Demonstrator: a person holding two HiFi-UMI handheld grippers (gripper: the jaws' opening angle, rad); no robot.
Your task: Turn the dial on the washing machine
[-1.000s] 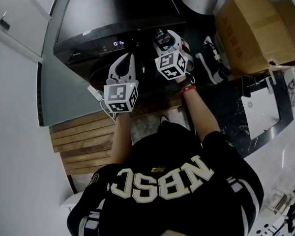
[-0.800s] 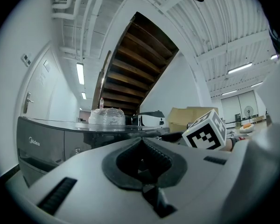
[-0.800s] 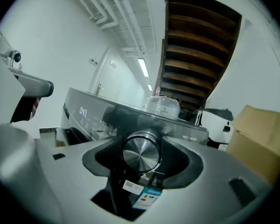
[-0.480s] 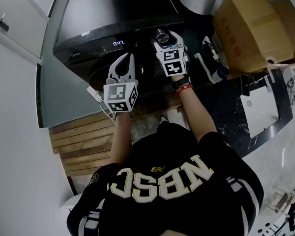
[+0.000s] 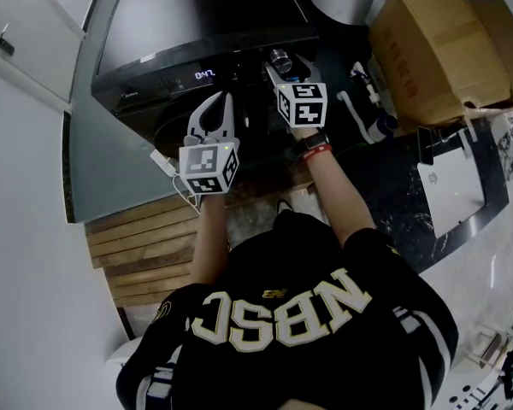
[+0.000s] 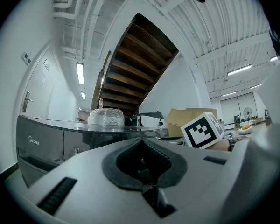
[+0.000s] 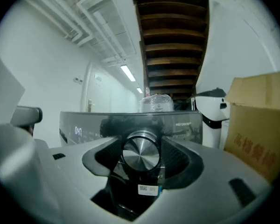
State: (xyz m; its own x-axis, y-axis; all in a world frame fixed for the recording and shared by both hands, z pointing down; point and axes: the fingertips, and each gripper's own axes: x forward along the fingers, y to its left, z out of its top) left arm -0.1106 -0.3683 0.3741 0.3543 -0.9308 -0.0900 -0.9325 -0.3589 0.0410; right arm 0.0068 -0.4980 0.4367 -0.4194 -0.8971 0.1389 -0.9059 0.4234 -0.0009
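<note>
right claw (image 5: 282, 63) clamped on dial (image 7: 141, 156); rotate about dial axis, no side pull. left claw (image 6: 142, 146) closed, idle.

Dark floor (image 5: 393, 203) w/ washing machine (image 5: 197, 15), cardboard box (image 5: 436, 49), wood planks (image 5: 145, 246); wrapped bundle (image 7: 156, 102) atop machine.

Midea on washing machine (image 6: 43, 147), display (image 5: 205, 74) 0:47

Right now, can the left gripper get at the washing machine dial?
Probably not: the right gripper grips the dial, with its fingers on both sides of it. The left gripper hangs lower, shut and empty.
</note>
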